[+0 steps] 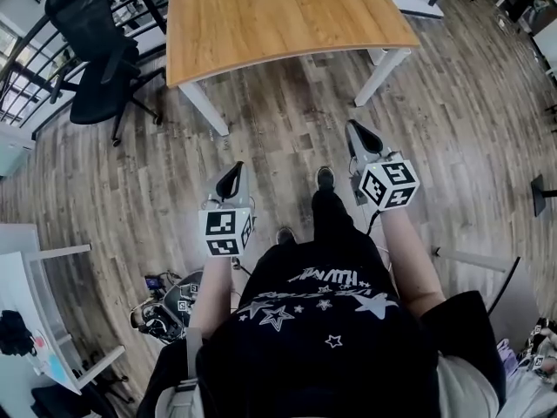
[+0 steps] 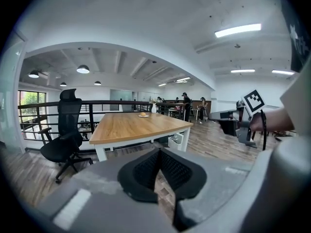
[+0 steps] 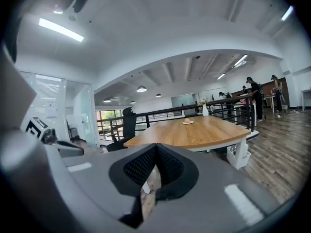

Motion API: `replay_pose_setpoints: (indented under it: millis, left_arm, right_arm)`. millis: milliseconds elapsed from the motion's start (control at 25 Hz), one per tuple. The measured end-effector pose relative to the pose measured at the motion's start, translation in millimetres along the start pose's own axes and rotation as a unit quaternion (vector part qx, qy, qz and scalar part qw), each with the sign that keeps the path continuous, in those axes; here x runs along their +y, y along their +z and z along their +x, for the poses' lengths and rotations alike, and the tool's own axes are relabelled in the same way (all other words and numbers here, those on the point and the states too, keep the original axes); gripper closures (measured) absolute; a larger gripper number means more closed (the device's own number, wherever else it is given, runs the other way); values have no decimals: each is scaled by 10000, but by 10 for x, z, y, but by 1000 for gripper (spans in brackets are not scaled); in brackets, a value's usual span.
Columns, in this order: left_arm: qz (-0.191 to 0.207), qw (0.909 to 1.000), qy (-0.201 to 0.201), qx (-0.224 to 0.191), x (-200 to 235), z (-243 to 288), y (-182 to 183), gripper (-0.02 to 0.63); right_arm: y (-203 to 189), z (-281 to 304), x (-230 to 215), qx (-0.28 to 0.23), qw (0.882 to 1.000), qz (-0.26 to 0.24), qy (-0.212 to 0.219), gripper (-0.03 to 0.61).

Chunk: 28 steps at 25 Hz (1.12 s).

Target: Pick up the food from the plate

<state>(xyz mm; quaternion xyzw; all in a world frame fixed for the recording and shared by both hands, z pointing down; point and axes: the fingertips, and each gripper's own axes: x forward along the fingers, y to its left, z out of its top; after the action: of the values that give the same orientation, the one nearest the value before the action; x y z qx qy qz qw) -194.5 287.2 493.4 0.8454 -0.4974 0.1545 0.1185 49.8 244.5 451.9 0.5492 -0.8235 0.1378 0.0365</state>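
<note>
The left gripper (image 2: 158,150) has its jaws closed, the black ribbed pads meeting at their tips with nothing between them, and it is held out level in front of the person, above the wooden floor (image 1: 287,120). The right gripper (image 3: 155,146) is likewise closed tight and empty, its pads pressed together at the tips. In the head view both grippers hang in the air short of the near edge of the surface (image 1: 278,16), the left one lower in the picture than the right, and neither touches anything. The person stands on the floor in a black shirt (image 1: 322,320) printed with white stars. The food (image 3: 187,120), a small round orange-brown piece, sits on a pale plate (image 3: 187,123) near the far end of the light wooden surface, well apart from both grippers. A white vase (image 3: 205,110) with a few flowers stands just beyond the plate, near the black railing (image 3: 228,106) that runs behind the surface. A black office chair (image 2: 65,140) stands on the floor to the left of the surface. People stand in the far background beyond the railing, too small to make out in detail.
</note>
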Motion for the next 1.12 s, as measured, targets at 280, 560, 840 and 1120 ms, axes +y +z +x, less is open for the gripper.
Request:
replay_pose_setpoints:
  millis: [280, 560, 840, 1120]
  left_arm:
    - [-27, 9996, 256, 66, 222, 319, 153, 612]
    - [-39, 9991, 409, 85, 329, 1012, 462, 612]
    - [-32, 9992, 396, 79, 332, 1721, 847, 612]
    - [14, 9988, 472, 93, 253, 2261, 1146, 612]
  right_arm:
    - [124, 525, -328, -55, 9996, 222, 174, 575]
    - [282, 1263, -729, 81, 9985, 129, 526, 575]
    - [592, 1818, -1308, 19, 9980, 299, 565, 575]
    - [746, 2154, -1815, 39, 9973, 346, 649, 575]
